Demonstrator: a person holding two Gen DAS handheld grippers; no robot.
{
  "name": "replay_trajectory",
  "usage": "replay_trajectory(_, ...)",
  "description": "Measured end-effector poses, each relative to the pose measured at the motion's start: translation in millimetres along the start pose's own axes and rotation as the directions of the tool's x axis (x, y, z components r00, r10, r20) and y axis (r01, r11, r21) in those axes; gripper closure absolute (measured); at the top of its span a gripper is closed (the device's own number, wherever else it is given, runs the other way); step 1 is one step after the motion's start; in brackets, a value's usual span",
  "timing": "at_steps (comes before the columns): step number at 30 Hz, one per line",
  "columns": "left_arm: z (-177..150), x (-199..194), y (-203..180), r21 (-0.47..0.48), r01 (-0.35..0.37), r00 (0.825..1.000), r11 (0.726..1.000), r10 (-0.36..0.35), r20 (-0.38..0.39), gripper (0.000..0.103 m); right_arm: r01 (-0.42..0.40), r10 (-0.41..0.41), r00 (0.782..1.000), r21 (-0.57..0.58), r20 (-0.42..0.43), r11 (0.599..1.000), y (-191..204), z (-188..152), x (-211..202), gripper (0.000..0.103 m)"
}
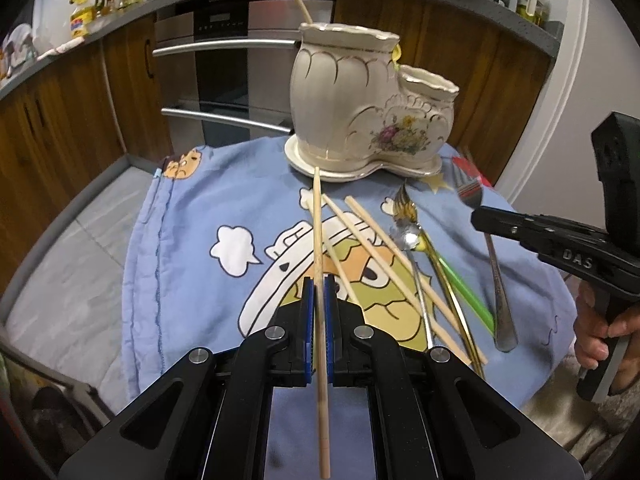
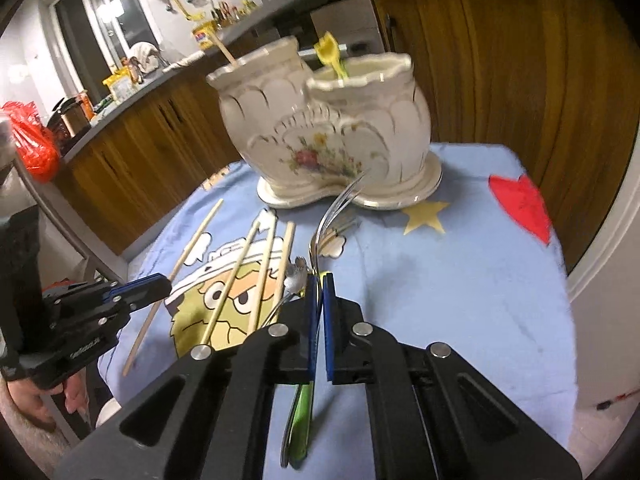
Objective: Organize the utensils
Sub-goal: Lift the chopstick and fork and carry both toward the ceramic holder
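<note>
— What have you got in your grippers?

— My left gripper (image 1: pixel 319 292) is squeezed tight on one chopstick (image 1: pixel 318 240). My right gripper (image 2: pixel 319 296) is squeezed tight on a fork (image 2: pixel 332 216). The fork looks lifted a bit off the blue cloth (image 2: pixel 440 280), though its tip is blurry.

— Where do they go?

— I think into the white holder (image 1: pixel 360 108). It stands at the far side of the desk, right in front of both grippers. It has two cups. The left, taller cup already has a stick (image 1: pixel 298 0) in it. The right cup has something yellow (image 2: pixel 332 56) in it.

— Which way do your things point?

— Both point away from me, straight at the holder. The chopstick's far tip sits just beside the holder's base — so my left gripper looks nearer. I guess each thing must tip up on end to drop in.

— What is left?

— Three chopsticks (image 1: pixel 376 248) and some spoons (image 1: pixel 412 240) lie between my grippers.
</note>
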State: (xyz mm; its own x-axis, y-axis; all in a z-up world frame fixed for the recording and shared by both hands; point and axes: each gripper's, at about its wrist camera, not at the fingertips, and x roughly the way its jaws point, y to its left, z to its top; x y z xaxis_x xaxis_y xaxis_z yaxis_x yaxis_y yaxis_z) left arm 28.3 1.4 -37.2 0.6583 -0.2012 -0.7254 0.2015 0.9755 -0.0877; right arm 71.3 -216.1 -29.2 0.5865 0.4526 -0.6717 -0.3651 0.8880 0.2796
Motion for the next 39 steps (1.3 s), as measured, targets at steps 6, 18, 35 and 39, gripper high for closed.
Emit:
replay_trajectory(6, 4, -17, -8, 0.034, 0.026, 0.996, 0.999, -0.029, 0.080, 0.098, -0.003, 0.022, 0.987, -0.113, 0.160, 0.994, 19, -2, -30, 0.100)
replay_trajectory(18, 33, -49, -6, 0.036, 0.093, 0.948, 0.995, -0.099, 0.301, 0.098, 0.061, 0.012, 0.940, -0.200, 0.342, 0.978, 33, 14, -68, 0.100)
replay_trajectory(35, 157, -41, 4, -0.023, 0.242, 0.732, 0.970, -0.167, 0.660, 0.098, 0.107, -0.012, 0.840, -0.144, 0.543, 0.984, 8, 118, -88, 0.100)
replay_trajectory(39, 179, -26, -2, -0.016, 0.236, 0.717, 0.972, -0.163, 0.678, 0.098, 0.109, -0.019, 0.811, -0.119, 0.584, 0.987, -1, 135, -81, 0.100)
